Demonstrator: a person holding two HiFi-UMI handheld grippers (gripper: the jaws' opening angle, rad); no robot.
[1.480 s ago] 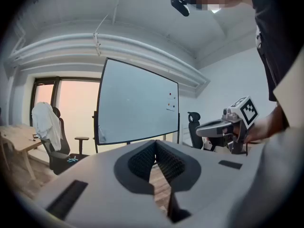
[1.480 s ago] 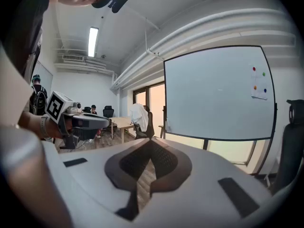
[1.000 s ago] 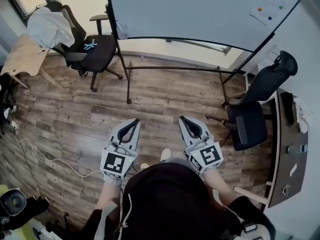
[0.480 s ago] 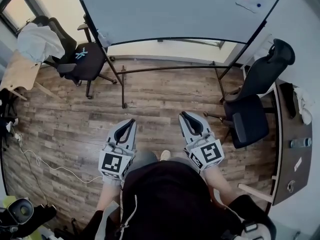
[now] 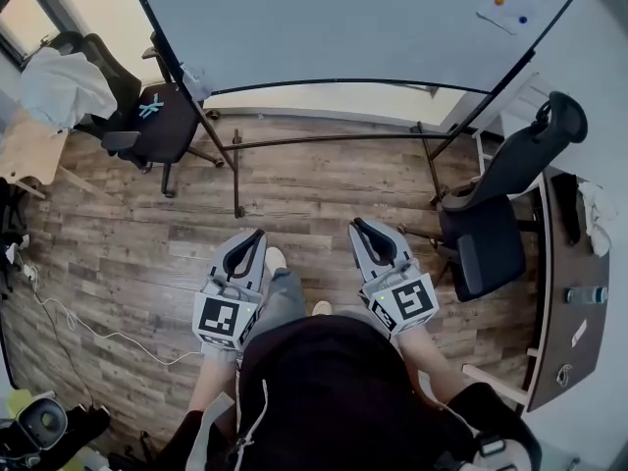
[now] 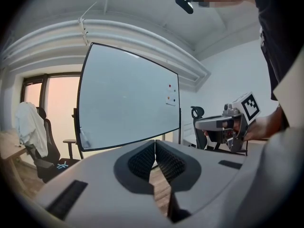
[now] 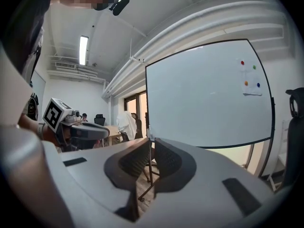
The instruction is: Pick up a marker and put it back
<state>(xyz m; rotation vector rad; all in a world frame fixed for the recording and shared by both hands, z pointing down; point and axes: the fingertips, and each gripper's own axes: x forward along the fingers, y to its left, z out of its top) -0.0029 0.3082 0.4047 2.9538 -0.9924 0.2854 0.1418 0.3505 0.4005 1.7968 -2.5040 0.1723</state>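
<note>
Honestly, the job looks like it hasn't begun. The grey two-jaw left tool [image 5: 255,234] is closed, ribbed pads pressed together with nothing between them. The matching right tool [image 5: 359,227] looks the same: pads together or as good as, nothing caught in them, only a leg of the board stand showing past them. Both are held low in front of the person, side by side, over the brown wood-plank floor [image 5: 118,224] and pointing toward the big white whiteboard on its black-framed stand [image 5: 343,18].

As for the marker, I can't find it in any view. The board has a few small coloured round dots [image 5: 512,6] up in its top right corner, but those look like magnets, not pens. There's also a small pale object [image 5: 196,79] hanging at the board's lower left edge, too small to say what it is. Maybe that's where the marker lives, but that's a guess.

There's also a long brown worktop [image 5: 564,263] along the right wall, with a black office chair [image 5: 486,243] beside it. A few small bits lie on it, too tiny to identify.

So my read is that nothing is done yet: finding the marker, gripping it, lifting it and putting it back are all left to do.
</note>
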